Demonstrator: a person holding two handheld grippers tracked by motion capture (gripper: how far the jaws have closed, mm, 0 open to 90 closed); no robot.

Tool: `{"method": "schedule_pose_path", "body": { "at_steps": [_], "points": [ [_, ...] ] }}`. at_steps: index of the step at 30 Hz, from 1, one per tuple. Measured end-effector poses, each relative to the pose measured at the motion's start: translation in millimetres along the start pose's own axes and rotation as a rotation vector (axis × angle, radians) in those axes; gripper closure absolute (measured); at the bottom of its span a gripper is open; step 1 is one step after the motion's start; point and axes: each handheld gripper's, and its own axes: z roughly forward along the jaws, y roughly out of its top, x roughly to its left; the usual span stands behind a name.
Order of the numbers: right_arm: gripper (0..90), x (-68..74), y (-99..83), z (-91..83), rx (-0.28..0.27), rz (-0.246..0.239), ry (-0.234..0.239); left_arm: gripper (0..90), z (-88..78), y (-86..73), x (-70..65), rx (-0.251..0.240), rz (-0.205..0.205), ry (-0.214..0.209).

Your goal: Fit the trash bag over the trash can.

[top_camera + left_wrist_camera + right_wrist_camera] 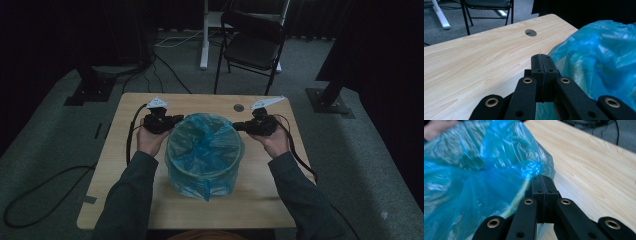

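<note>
From above, a round bin lined with a blue bag (205,152) stands mid-surface (125,200) between my hands. My left gripper (172,121) sits at the bag's left rim, my right gripper (242,126) at its right rim.

Looking along my left gripper (541,61), the fingers are pressed together with nothing between them; the blue bag (599,60) lies just beside them.

Looking along my right gripper (541,182), the fingers are likewise together, right at the bag's (474,170) edge over the bin rim.
</note>
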Motion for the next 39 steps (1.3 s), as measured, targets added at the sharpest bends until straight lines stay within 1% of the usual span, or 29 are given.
{"method": "schedule_pose_path", "body": {
  "at_steps": [3,5,7,8,9,10,11,15,18,21,24,27,28,29,30,32,34,35,37,38,39],
  "points": [
    [90.0,-2.1,-3.5,2.4,0.033,0.017,-0.002,89.6,-3.3,-0.7,1.6,-0.008,-0.004,0.004],
    [90.0,-3.4,-5.4,1.4,0.033,0.028,-0.005,88.7,-7.5,0.0,2.5,-0.022,-0.007,0.004],
    [83.8,-4.1,-6.3,-2.3,0.007,0.038,-0.013,85.4,-11.2,1.3,2.5,-0.032,-0.002,0.0],
    [83.8,-4.1,-6.3,-2.3,0.007,0.038,-0.013,83.2,-11.2,1.3,2.5,-0.032,-0.002,0.0],
    [79.9,-4.1,-6.5,-3.7,0.002,0.038,-0.01,83.2,-15.7,3.3,1.5,-0.04,0.007,-0.001],
    [72.9,-2.7,-7.5,-7.8,-0.019,0.036,-0.008,78.7,-17.6,4.2,0.4,-0.047,0.008,-0.005],
    [71.1,-1.4,-8.1,-9.6,-0.024,0.032,-0.015,76.2,-19.1,5.0,-0.1,-0.05,0.014,-0.009],
    [65.3,4.9,-12.0,-16.4,-0.044,0.012,-0.038,69.4,-26.9,9.6,-7.4,-0.074,0.041,-0.011],
    [62.5,8.4,-15.0,-20.8,-0.058,0.005,-0.052,66.0,-31.2,13.2,-13.5,-0.091,0.062,-0.023],
    [61.9,11.1,-17.5,-24.8,-0.073,0.004,-0.052,64.9,-34.3,18.5,-21.3,-0.103,0.087,-0.037],
    [61.4,12.2,-19.1,-26.7,-0.074,0.002,-0.046,64.1,-35.1,24.2,-31.6,-0.104,0.119,-0.059],
    [61.4,13.5,-20.6,-27.1,-0.075,0.0,-0.041,62.8,-33.1,29.7,-43.8,-0.089,0.165,-0.087],
    [61.3,13.7,-21.2,-27.2,-0.076,-0.001,-0.042,62.6,-32.1,31.2,-47.9,-0.088,0.174,-0.097],
    [61.3,13.7,-21.8,-27.5,-0.077,-0.001,-0.041,62.4,-32.1,31.2,-47.9,-0.088,0.174,-0.097],
    [61.3,13.8,-22.4,-27.9,-0.076,-0.001,-0.039,62.4,-31.2,32.7,-51.8,-0.084,0.189,-0.104],
    [61.1,13.9,-23.5,-28.0,-0.079,-0.001,-0.037,63.0,-26.9,35.7,-62.2,-0.063,0.223,-0.141],
    [61.1,14.0,-24.0,-28.3,-0.078,-0.002,-0.036,63.7,-26.9,35.7,-62.2,-0.063,0.223,-0.141],
    [61.1,14.0,-24.0,-28.3,-0.078,-0.002,-0.036,63.7,-22.0,37.3,-71.7,-0.03,0.267,-0.155],
    [61.1,14.1,-25.6,-28.7,-0.078,-0.003,-0.032,64.3,-16.9,38.8,-78.2,-0.004,0.29,-0.161],
    [61.1,14.1,-25.6,-28.7,-0.078,-0.003,-0.032,64.3,-16.9,38.8,-78.2,-0.004,0.29,-0.161],
    [61.2,13.9,-26.4,-28.7,-0.078,-0.002,-0.03,64.4,-12.0,40.9,-82.7,0.018,0.306,-0.159]
  ]
}}
